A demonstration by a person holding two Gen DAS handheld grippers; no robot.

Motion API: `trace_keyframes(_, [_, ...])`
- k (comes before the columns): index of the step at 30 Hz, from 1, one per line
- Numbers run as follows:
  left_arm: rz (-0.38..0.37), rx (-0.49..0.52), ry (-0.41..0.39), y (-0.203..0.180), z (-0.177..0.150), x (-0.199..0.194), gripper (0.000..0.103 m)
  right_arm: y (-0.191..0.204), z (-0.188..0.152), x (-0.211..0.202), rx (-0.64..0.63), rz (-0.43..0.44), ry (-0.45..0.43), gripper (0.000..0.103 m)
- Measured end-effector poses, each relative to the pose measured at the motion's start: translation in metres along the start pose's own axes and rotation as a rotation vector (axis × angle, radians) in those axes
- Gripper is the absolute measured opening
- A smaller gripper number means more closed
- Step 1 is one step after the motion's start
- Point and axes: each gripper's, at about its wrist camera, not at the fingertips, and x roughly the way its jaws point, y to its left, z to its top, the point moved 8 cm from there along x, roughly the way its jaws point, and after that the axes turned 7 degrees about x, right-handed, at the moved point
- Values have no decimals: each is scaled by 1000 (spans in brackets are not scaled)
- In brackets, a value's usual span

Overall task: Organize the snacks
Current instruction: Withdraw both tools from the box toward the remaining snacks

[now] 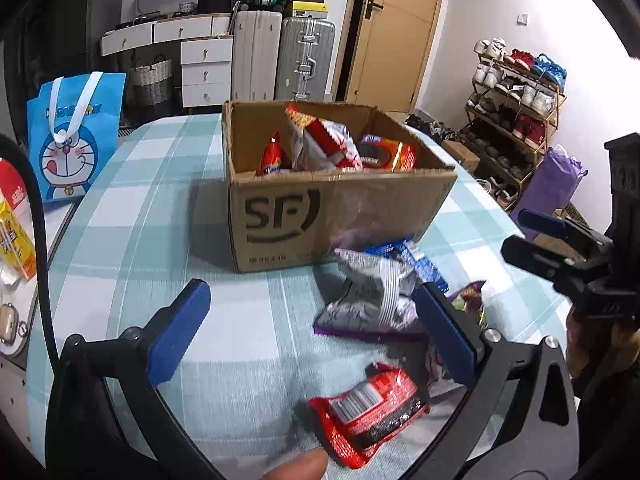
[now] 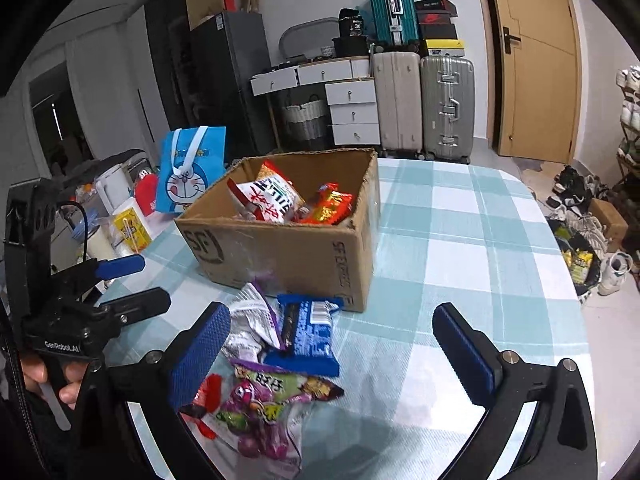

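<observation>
An open cardboard box [image 1: 280, 216] marked SF stands on the checked tablecloth and holds several snack packs [image 1: 324, 144]; it also shows in the right wrist view [image 2: 280, 252]. In front of it lie a silver pack [image 1: 368, 296], a blue pack [image 2: 308, 332], a purple candy bag [image 2: 272, 396] and a red pack [image 1: 372, 408]. My left gripper [image 1: 316, 332] is open and empty, above the table just left of the loose packs. My right gripper [image 2: 332, 356] is open and empty, hovering over the blue pack and candy bag.
A blue Doraemon bag [image 1: 76, 136] stands at the table's left edge beside a yellow carton [image 2: 128, 228] and other clutter. Suitcases [image 2: 424, 100], drawers and a door stand behind. A shoe rack [image 1: 516, 120] is to the right. Bare cloth [image 2: 460, 240] lies right of the box.
</observation>
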Motion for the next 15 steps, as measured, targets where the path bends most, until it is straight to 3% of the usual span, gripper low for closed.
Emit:
trace_keyframes(7, [9, 12, 35, -8, -12, 5, 102, -10, -11, 0, 11, -13, 27, 103])
trace_keyframes(15, [9, 1, 110, -14, -32, 19, 102, -10, -35, 14, 18, -14, 128, 103])
